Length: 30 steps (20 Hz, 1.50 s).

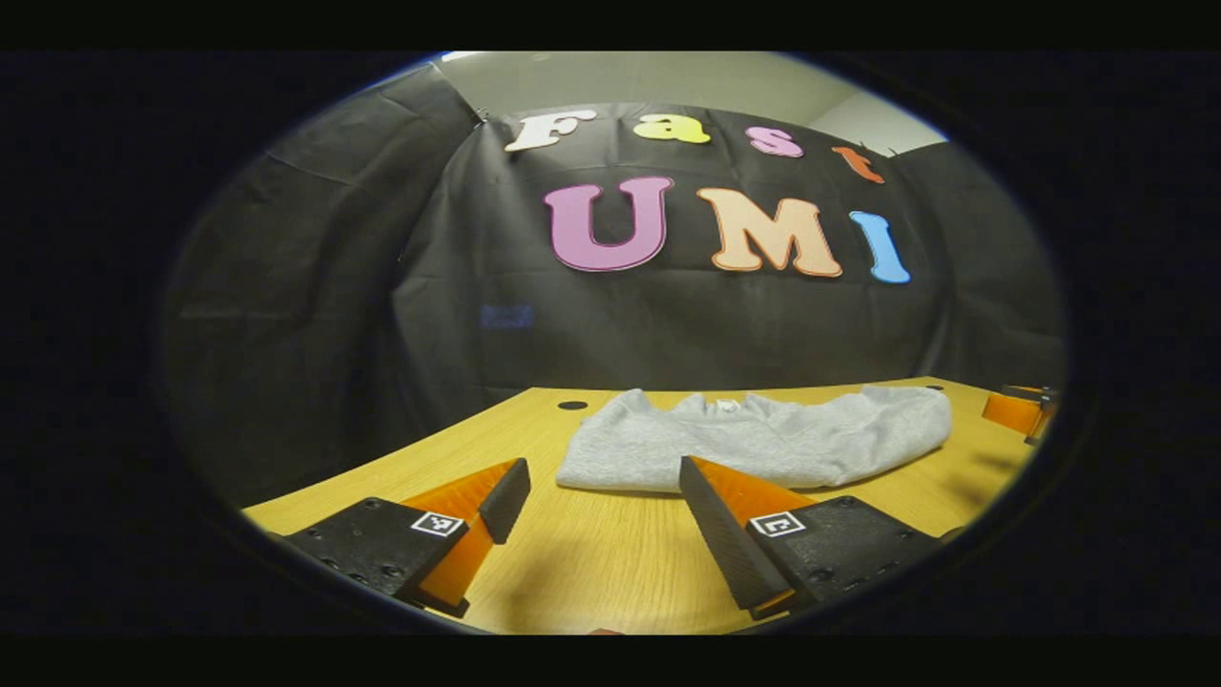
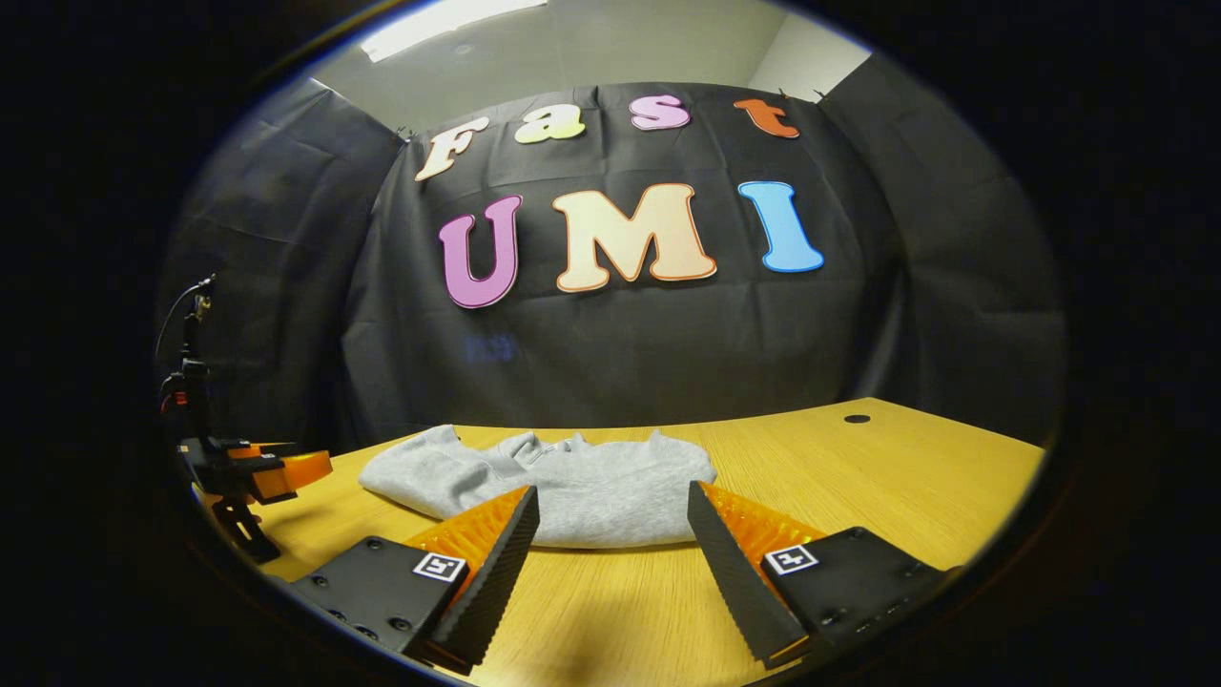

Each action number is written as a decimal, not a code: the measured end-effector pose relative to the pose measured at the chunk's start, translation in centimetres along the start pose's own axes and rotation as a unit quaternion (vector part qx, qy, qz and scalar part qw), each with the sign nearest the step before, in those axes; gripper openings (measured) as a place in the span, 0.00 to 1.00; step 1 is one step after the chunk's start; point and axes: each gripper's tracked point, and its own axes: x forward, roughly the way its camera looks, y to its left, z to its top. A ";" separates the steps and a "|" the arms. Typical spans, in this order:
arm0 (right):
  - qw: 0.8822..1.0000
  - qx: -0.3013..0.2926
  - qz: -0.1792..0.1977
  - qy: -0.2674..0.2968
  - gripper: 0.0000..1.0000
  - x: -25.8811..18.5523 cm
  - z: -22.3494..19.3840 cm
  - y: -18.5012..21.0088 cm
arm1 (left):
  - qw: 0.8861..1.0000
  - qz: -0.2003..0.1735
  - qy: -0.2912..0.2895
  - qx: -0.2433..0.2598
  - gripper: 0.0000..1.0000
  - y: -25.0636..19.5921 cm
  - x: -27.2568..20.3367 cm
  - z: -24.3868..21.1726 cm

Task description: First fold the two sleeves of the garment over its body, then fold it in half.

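Grey sweatshirt (image 1: 754, 441) lies flat mid-tabletop (image 1: 610, 563), toward the far edge, collar facing the far edge. It looks compact, so the sleeves seem already folded over the body, though that's hard to confirm. Left gripper (image 1: 596, 501) is spread wide, holding nothing, at the near edge. Right gripper (image 2: 610, 520) is the same, just short of the hem. Likely step: the half fold. Next move calls for pinching the near hem at both corners.

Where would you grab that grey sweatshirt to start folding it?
Probably by a sleeve end. The grey sweatshirt lies flat on the wooden table, collar toward the wall. One sleeve sticks out sideways, so its free edge could be pinched from the outer side, low along the table. Both the left gripper and right gripper are open.
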 end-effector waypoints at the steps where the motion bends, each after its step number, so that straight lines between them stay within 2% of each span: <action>1: 1.000 -0.001 -0.001 0.000 0.97 0.1 -0.1 -0.1 | 1.000 0.001 -0.003 0.000 0.93 0.0 0.0 0.0; 6: 1.000 0.001 -0.004 0.000 0.97 0.4 -0.4 -0.1 | 1.000 0.003 -0.017 0.003 0.90 0.1 -0.2 0.5; 7: 1.000 0.001 -0.004 0.001 0.97 0.5 -0.7 -0.1 | 1.000 0.004 -0.023 0.003 0.93 0.0 -0.3 0.7; 10: 1.000 0.004 -0.006 0.002 0.97 0.5 -0.7 -0.2 | 0.999 0.003 -0.034 0.006 0.93 0.1 -0.2 1.0; 22: 0.999 -0.028 -0.008 -0.019 0.97 0.3 0.0 0.2 | 0.999 0.004 -0.032 0.006 0.93 0.2 -0.5 1.0; 30: 0.999 -0.028 -0.015 -0.017 0.97 0.4 0.0 0.0 | 0.999 0.005 -0.033 0.006 0.93 0.2 -0.6 1.1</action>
